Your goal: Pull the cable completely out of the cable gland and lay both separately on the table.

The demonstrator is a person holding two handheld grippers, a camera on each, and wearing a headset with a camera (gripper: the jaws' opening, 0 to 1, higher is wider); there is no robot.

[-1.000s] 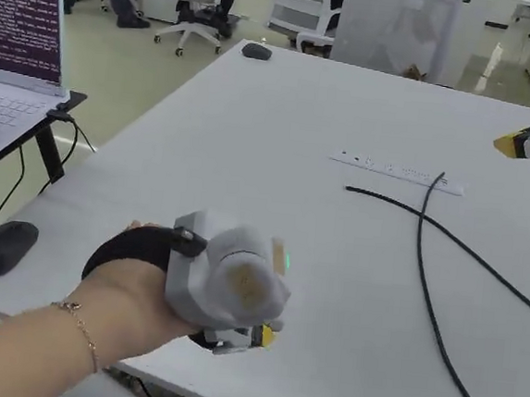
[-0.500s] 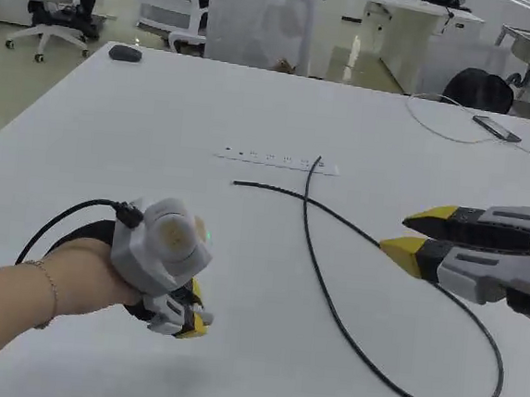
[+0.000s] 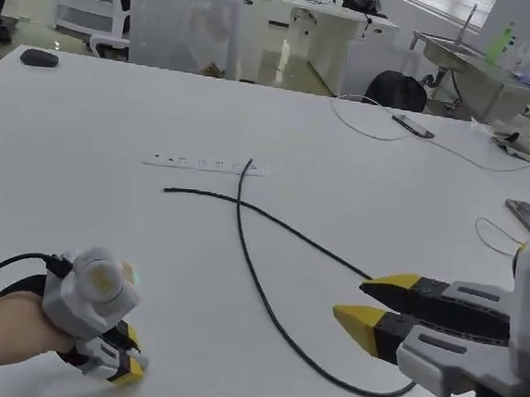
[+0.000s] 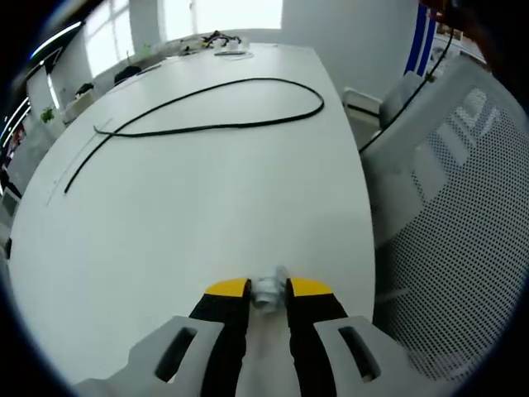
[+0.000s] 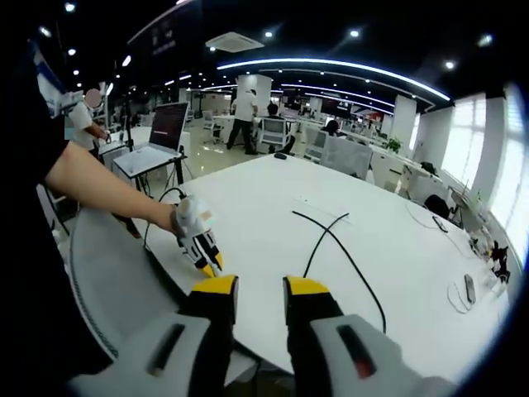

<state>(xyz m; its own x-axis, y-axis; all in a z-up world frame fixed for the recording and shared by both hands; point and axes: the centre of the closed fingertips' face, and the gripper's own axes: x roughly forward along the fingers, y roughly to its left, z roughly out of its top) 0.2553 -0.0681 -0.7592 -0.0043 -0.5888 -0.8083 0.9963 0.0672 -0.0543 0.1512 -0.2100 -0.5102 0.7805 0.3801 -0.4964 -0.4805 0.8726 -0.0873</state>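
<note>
Black cable (image 3: 238, 205): it is laid loose on the table (image 3: 115, 111) in a wide loop that crosses itself near the middle. Both ends are seen free, and nothing is threaded on it.
Gland (image 4: 269, 294): a small pale fitting is pinched at the tips of the left gripper (image 4: 269, 288), low over the near edge of the table and well apart from the cable. Whether it touches the surface cannot be told.
Left jaws: they are closed down to a narrow gap, which is filled by the gland.
Right gripper (image 3: 351, 297): it is held above the near right of the table, close to the loop. The jaws are parted and nothing is gripped.
Step in hand: the pull-out is judged done, and only the gland is left to be laid down.
Next move: the gland should be lowered to bare table away from the cable and edge, then released.
</note>
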